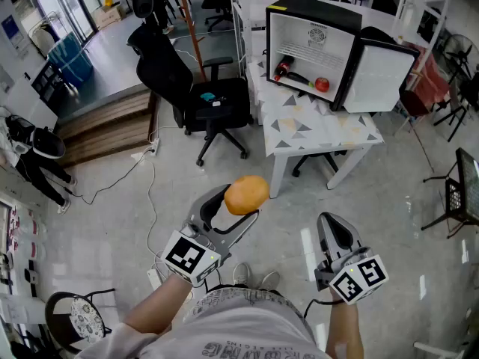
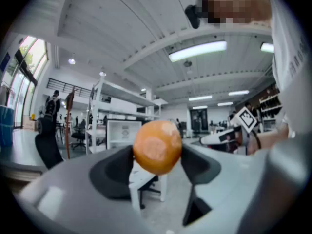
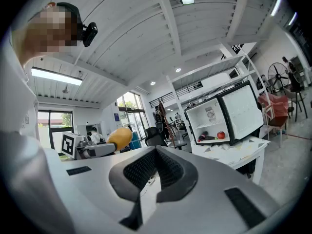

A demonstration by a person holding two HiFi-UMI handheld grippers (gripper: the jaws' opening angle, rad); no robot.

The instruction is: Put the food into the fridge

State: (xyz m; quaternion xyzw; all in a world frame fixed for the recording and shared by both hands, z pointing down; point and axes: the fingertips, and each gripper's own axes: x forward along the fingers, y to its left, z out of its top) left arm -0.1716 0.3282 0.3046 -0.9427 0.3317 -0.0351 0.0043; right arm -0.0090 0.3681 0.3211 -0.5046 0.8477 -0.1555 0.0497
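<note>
My left gripper [image 1: 241, 205] is shut on a round orange fruit [image 1: 246, 194], held level over the floor in front of me. In the left gripper view the orange fruit [image 2: 157, 146] sits pinched between both dark pads [image 2: 116, 172]. My right gripper [image 1: 334, 224] hangs beside it, shut with nothing between its pads [image 3: 146, 167]. Ahead, a small black fridge [image 1: 310, 10] stands on a white patterned table [image 1: 314, 129] with its door [image 1: 378, 77] swung open to the right. Inside lie a red fruit [image 1: 322, 84] and a dark bottle [image 1: 288, 70].
A black office chair [image 1: 194, 88] stands left of the table. A wooden step [image 1: 105, 122] and a floor cable [image 1: 146, 178] lie further left. A round stool [image 1: 82, 316] is at the lower left, a black wire chair [image 1: 460, 193] at the right edge.
</note>
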